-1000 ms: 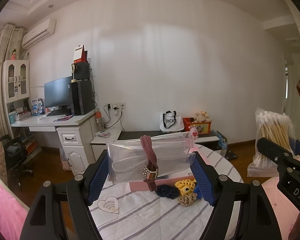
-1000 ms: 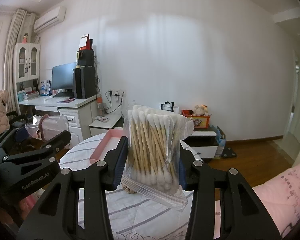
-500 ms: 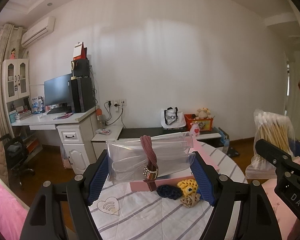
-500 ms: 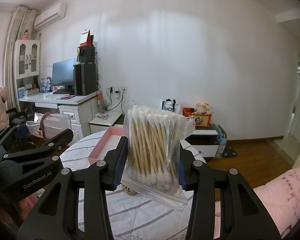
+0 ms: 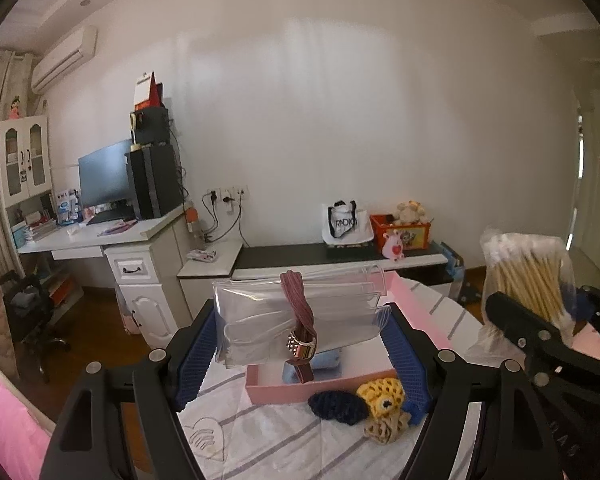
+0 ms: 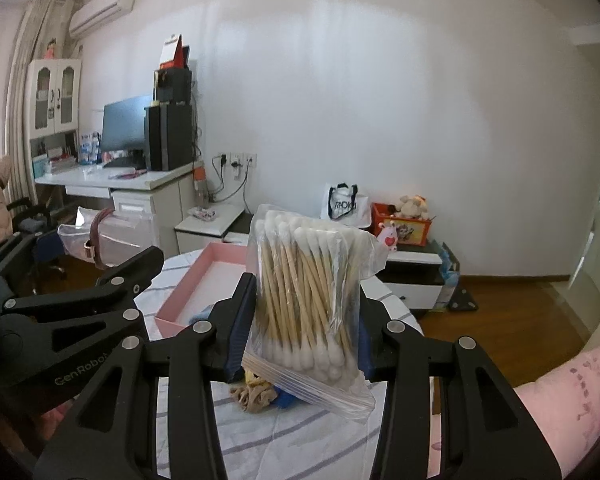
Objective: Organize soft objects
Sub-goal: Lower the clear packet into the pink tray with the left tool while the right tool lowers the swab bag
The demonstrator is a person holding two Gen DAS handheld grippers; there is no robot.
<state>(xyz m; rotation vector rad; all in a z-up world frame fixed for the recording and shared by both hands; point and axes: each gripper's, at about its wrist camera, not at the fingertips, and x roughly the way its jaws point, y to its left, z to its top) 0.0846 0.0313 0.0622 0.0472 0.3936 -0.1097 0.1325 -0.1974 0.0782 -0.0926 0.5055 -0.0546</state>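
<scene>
My left gripper (image 5: 300, 344) is shut on a bundle of clear plastic bags (image 5: 260, 320) bound by a maroon strap with a metal buckle (image 5: 300, 346), held above the near end of a pink box (image 5: 320, 390). My right gripper (image 6: 300, 328) is shut on a clear zip bag of cotton swabs (image 6: 304, 300), upright above the round table. The swab bag (image 5: 528, 272) and right gripper also show at the right of the left wrist view. A blue cloth (image 5: 328, 362) lies inside the box. A dark scrunchie (image 5: 336, 406), a yellow one (image 5: 382, 392) and a tan one (image 5: 384, 424) lie before it.
The round table carries a striped white cloth (image 5: 268, 432). Behind it stand a low black-topped cabinet (image 5: 300, 254) with a tote bag (image 5: 344, 224) and a toy box (image 5: 400, 236), and a white desk (image 5: 100, 236) at the left. Pink bedding (image 6: 560, 392) lies at the right.
Both grippers have moved forward over the table toward the pink box, which now looks larger and nearer. The right gripper has also sunk slightly. Both grips are unchanged.
</scene>
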